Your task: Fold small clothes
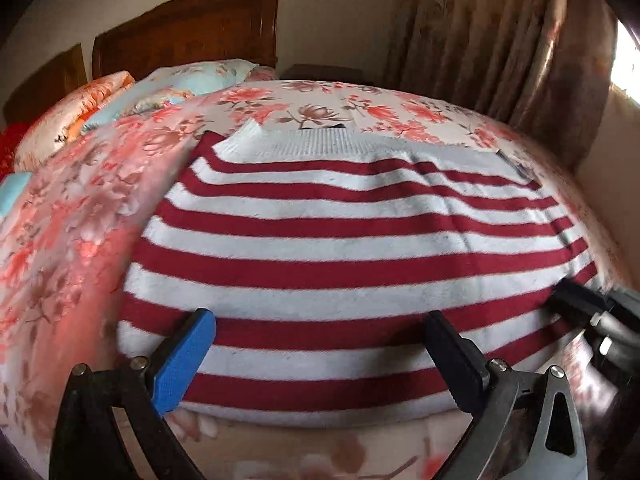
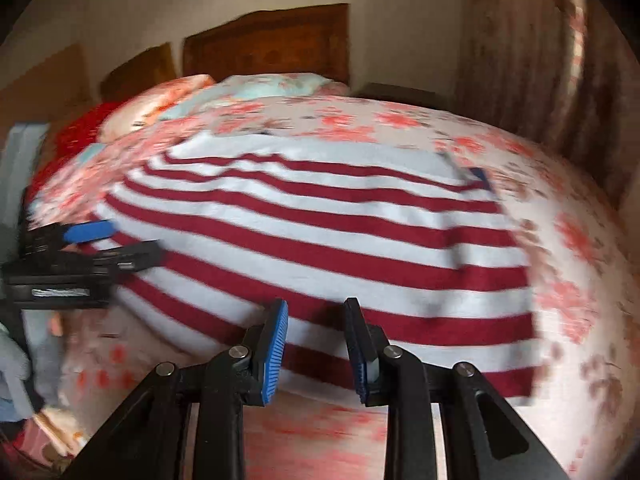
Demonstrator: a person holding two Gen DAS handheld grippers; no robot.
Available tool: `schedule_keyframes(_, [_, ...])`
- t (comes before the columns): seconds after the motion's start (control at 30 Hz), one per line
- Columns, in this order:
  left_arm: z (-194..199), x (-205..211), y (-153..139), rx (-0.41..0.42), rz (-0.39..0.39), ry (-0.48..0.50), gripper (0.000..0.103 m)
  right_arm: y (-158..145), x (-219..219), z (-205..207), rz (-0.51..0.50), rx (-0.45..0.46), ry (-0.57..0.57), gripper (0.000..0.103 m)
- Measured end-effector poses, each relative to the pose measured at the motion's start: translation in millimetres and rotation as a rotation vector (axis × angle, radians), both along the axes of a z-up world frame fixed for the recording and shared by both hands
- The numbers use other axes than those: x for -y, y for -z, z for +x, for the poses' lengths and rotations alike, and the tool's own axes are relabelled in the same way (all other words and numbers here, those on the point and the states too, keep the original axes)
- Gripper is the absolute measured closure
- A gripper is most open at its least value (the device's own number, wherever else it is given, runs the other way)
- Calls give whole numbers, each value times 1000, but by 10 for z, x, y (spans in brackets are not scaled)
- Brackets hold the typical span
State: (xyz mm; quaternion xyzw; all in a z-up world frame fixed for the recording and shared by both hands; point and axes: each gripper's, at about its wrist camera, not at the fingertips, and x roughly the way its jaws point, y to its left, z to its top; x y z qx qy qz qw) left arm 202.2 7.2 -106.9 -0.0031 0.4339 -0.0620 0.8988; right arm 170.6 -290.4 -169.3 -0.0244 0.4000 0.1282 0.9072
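left wrist view: red-and-white striped sweater (image 1: 340,256) spread flat on floral bedspread (image 1: 64,240), grey ribbed hem at far end. left gripper (image 1: 320,356) released, fingers wide apart over near edge – nothing held.

right wrist view, blurred: right gripper (image 2: 316,344) partly parted above sweater's (image 2: 320,240) near edge – nothing between pads. left gripper (image 2: 116,242) at sweater's left side.

Sweater (image 1: 340,248) flat on bedspread (image 1: 60,240), pillows (image 1: 192,80) behind
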Motion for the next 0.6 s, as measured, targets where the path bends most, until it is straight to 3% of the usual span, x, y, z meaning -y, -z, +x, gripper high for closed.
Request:
schedule_keyframes(0.2, [-70, -142, 21, 7, 9, -41, 0, 21, 471, -53, 65, -6, 78, 74])
schedule_keyframes(0.37, [-118, -144, 27, 18, 54, -54, 0, 19, 563, -91, 78, -7, 92, 74])
schedule_keyframes(0.6, [-256, -262, -38, 37, 21, -71, 0, 25, 608, -132, 101, -3, 91, 74])
